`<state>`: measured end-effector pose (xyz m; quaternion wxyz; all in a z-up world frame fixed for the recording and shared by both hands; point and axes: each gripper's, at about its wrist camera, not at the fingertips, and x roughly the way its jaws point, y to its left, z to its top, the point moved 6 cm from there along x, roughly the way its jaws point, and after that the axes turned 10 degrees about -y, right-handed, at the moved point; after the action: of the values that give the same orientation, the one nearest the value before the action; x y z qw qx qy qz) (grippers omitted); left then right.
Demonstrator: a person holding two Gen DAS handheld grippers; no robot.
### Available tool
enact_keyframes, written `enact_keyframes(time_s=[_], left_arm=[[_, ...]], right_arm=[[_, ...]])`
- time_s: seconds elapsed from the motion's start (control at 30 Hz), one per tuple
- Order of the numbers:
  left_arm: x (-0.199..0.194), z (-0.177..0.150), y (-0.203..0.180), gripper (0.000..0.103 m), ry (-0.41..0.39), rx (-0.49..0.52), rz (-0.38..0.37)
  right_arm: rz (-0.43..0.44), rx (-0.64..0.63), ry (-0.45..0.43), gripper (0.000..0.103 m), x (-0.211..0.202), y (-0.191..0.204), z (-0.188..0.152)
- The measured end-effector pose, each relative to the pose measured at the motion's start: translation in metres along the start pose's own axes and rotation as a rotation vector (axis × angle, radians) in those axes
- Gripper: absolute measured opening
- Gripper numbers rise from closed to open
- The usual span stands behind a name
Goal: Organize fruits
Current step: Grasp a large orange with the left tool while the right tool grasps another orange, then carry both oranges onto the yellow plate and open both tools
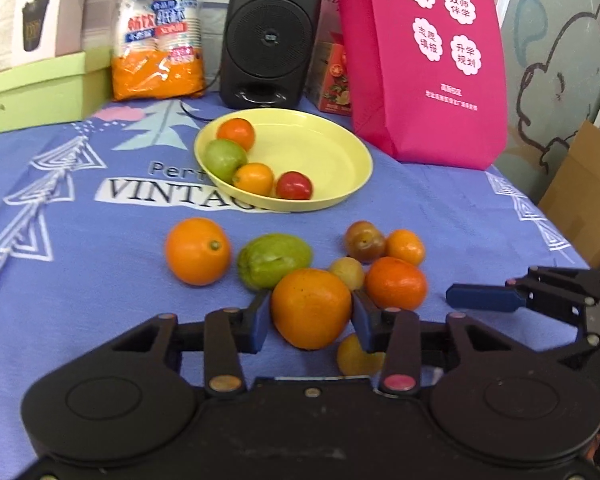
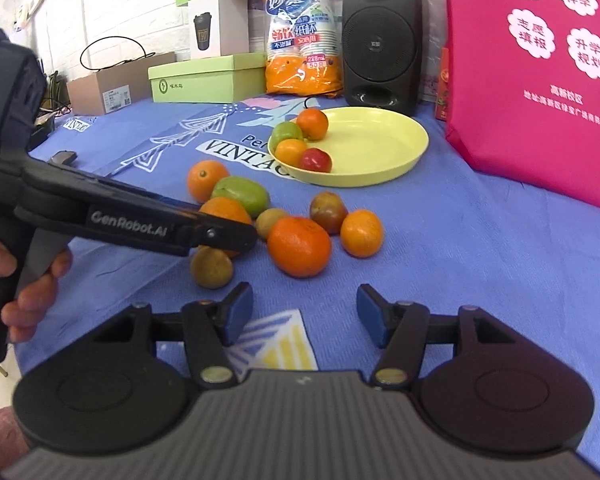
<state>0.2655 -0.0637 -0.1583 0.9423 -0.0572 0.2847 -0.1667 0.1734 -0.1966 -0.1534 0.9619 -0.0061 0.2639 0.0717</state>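
My left gripper (image 1: 310, 316) is shut on a large orange (image 1: 310, 307), just above the blue cloth; the right wrist view shows the orange (image 2: 225, 210) partly behind the left gripper's arm. Loose fruit lies around it: an orange (image 1: 198, 250), a green fruit (image 1: 274, 259), a tangerine (image 1: 396, 283), a small orange (image 1: 405, 246), a dark plum (image 1: 365, 241) and small yellow fruits. A yellow plate (image 1: 324, 152) behind holds several fruits. My right gripper (image 2: 305, 314) is open and empty, short of the tangerine (image 2: 299, 246).
A pink bag (image 1: 424, 56) stands right of the plate, a black speaker (image 1: 271, 34) and a pack of paper cups (image 1: 158, 32) behind it. Green boxes (image 1: 36, 92) sit at the back left. The table's right edge meets a cardboard box (image 1: 584, 188).
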Motion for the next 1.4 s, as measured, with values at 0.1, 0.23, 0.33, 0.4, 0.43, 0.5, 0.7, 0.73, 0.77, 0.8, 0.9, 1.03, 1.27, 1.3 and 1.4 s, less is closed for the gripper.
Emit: enact_keyframes(time_s=[0.1, 0.23, 0.33, 0.4, 0.43, 0.5, 0.7, 0.73, 0.77, 0.8, 0.9, 1.03, 1.27, 1.3, 1.4], left_arm=[[-0.007, 0.001, 0.010, 0.042, -0.001, -0.014, 0.015], [-0.013, 0.002, 0.024, 0.042, 0.000, -0.067, 0.017], [-0.016, 0.004, 0.031, 0.042, -0.006, -0.084, 0.028], [-0.017, 0.004, 0.033, 0.042, -0.007, -0.080, 0.036], [-0.019, 0.003, 0.034, 0.042, -0.008, -0.079, 0.040], [-0.020, 0.002, 0.036, 0.042, -0.009, -0.077, 0.043], [-0.026, -0.002, 0.035, 0.042, -0.012, -0.072, 0.047], [-0.027, -0.002, 0.035, 0.042, -0.014, -0.067, 0.047], [-0.028, -0.002, 0.033, 0.042, -0.015, -0.062, 0.045], [-0.029, -0.002, 0.032, 0.042, -0.016, -0.059, 0.042], [-0.034, -0.002, 0.031, 0.042, -0.023, -0.061, 0.036], [-0.042, 0.000, 0.029, 0.042, -0.032, -0.045, 0.034], [-0.056, 0.016, 0.028, 0.042, -0.060, -0.031, 0.014], [-0.056, 0.019, 0.028, 0.042, -0.064, -0.022, 0.014], [-0.049, 0.030, 0.027, 0.042, -0.063, -0.005, 0.005]], right_arm=[[-0.019, 0.012, 0.000, 0.057, 0.011, -0.001, 0.003], [-0.022, 0.010, 0.010, 0.057, 0.025, -0.001, 0.008], [-0.005, 0.004, 0.016, 0.055, 0.035, 0.002, 0.012], [0.002, -0.009, 0.021, 0.050, 0.041, 0.005, 0.013], [-0.001, -0.016, 0.022, 0.046, 0.043, 0.007, 0.014], [-0.008, -0.015, 0.013, 0.041, 0.042, 0.007, 0.015], [-0.021, 0.007, -0.006, 0.040, 0.029, 0.007, 0.011], [-0.023, 0.007, -0.007, 0.040, 0.026, 0.006, 0.010], [-0.027, 0.008, -0.010, 0.040, 0.022, 0.007, 0.010], [-0.029, 0.010, -0.014, 0.040, 0.019, 0.007, 0.009], [-0.029, 0.024, -0.021, 0.040, 0.010, 0.006, 0.007], [-0.033, 0.029, -0.022, 0.040, -0.001, 0.006, 0.003], [-0.032, 0.033, -0.034, 0.040, -0.013, 0.003, 0.005], [-0.034, 0.029, -0.038, 0.040, -0.013, 0.003, 0.007], [-0.025, 0.009, -0.044, 0.040, -0.010, 0.003, 0.016]])
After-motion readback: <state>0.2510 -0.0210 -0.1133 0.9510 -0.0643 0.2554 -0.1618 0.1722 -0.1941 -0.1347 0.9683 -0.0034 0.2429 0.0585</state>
